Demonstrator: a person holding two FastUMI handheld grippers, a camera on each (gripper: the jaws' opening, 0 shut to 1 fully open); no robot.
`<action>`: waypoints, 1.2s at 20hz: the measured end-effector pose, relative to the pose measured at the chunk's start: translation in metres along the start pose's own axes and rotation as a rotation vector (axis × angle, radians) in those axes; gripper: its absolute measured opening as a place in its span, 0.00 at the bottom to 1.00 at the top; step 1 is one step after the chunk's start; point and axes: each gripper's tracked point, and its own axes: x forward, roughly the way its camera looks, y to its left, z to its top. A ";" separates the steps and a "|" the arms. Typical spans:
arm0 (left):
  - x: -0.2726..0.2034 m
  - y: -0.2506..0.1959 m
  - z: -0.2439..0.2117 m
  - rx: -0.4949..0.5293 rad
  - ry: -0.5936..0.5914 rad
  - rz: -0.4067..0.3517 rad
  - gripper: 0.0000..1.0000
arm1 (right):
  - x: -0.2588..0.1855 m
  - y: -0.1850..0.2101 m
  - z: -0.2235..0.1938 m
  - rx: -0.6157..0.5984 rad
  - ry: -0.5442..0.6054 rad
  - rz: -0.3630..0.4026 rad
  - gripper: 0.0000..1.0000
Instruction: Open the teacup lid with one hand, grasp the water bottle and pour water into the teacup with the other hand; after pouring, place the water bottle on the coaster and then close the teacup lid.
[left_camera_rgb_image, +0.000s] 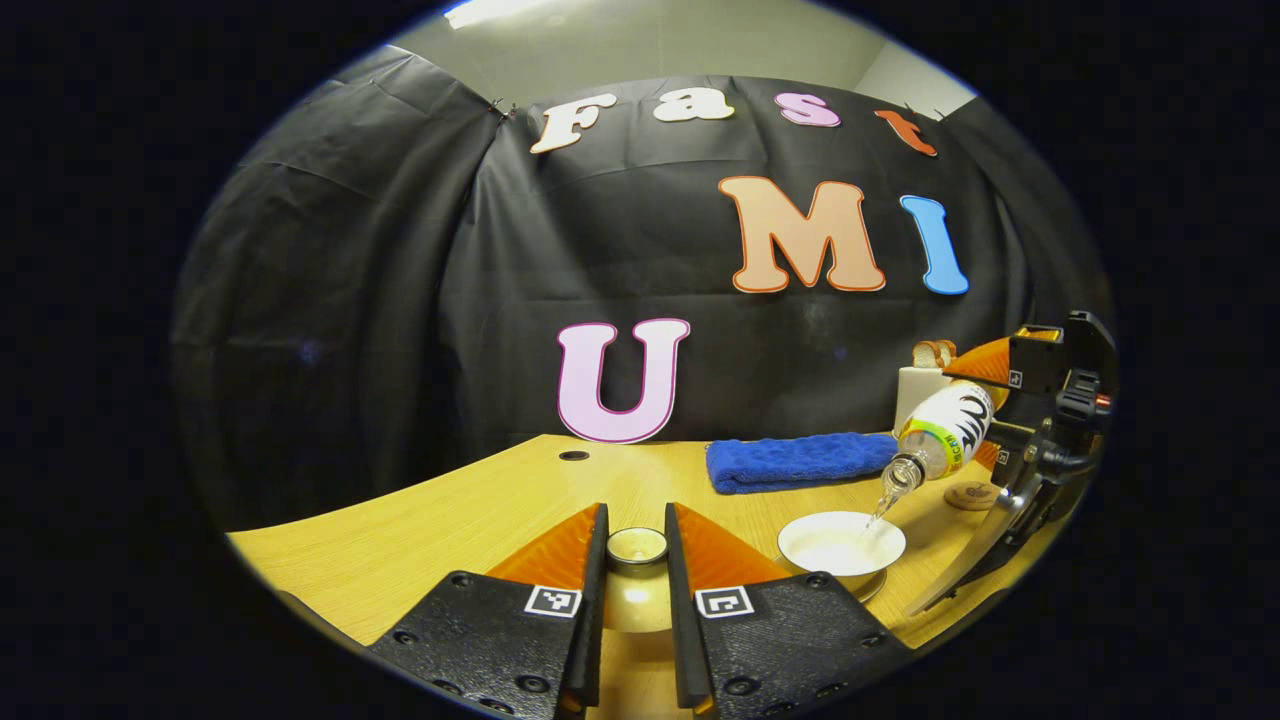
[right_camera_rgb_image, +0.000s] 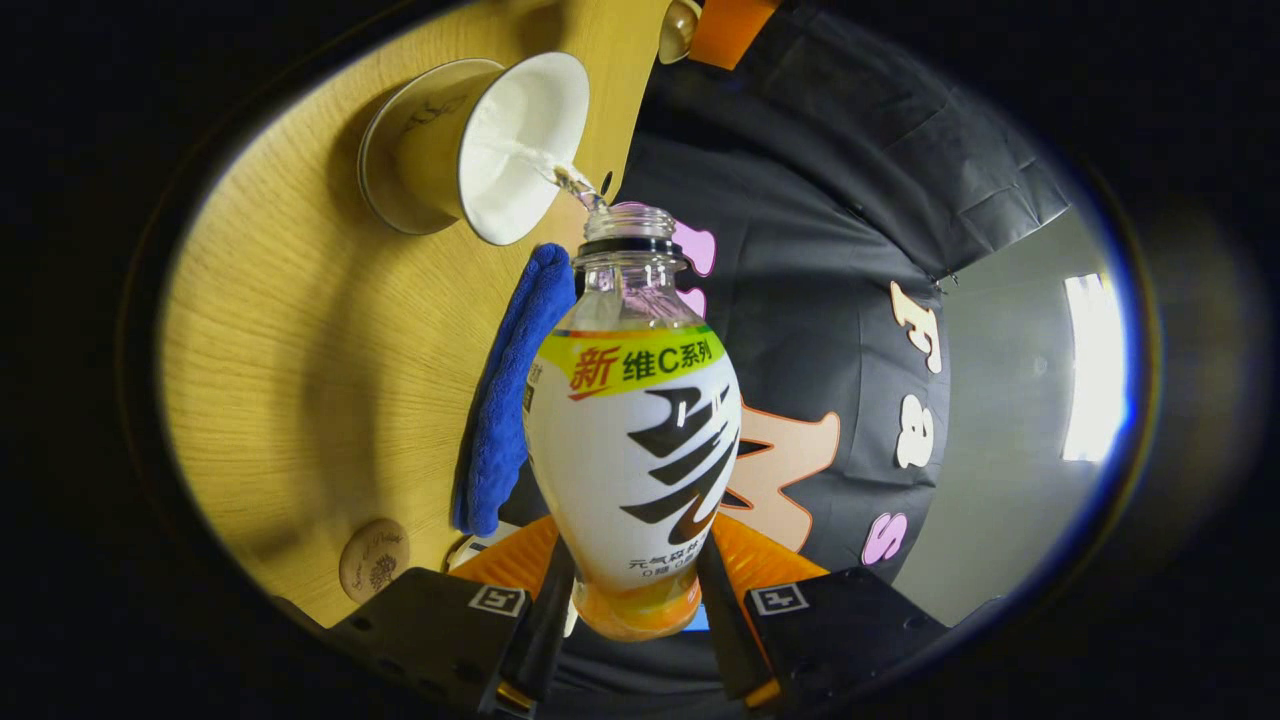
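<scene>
The left claw (left_camera_rgb_image: 636, 560) grips the round teacup lid (left_camera_rgb_image: 637, 547); the right claw (right_camera_rgb_image: 632, 600) clasps the white-labelled plastic water bottle (right_camera_rgb_image: 632, 440), pouring into the white ceramic teacup (right_camera_rgb_image: 470, 150). Coaster placement and lid closing remain.

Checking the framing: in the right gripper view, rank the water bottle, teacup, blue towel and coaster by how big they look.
1. water bottle, nearest the camera, so enlarged
2. teacup
3. blue towel, close to the teacup, unsure
4. coaster

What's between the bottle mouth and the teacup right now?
In the right gripper view, a thin stream of water runs from the water bottle mouth into the open teacup; nothing else lies between them.
</scene>
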 end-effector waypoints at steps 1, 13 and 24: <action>-0.001 -0.001 0.000 0.000 0.000 0.000 0.27 | 0.000 0.002 0.000 0.013 -0.001 0.013 0.65; 0.000 -0.001 0.000 0.003 0.000 0.000 0.27 | -0.025 0.049 0.013 0.716 0.044 0.383 0.66; 0.000 -0.001 0.001 0.002 -0.001 0.000 0.27 | 0.005 0.006 -0.064 1.457 0.109 0.329 0.67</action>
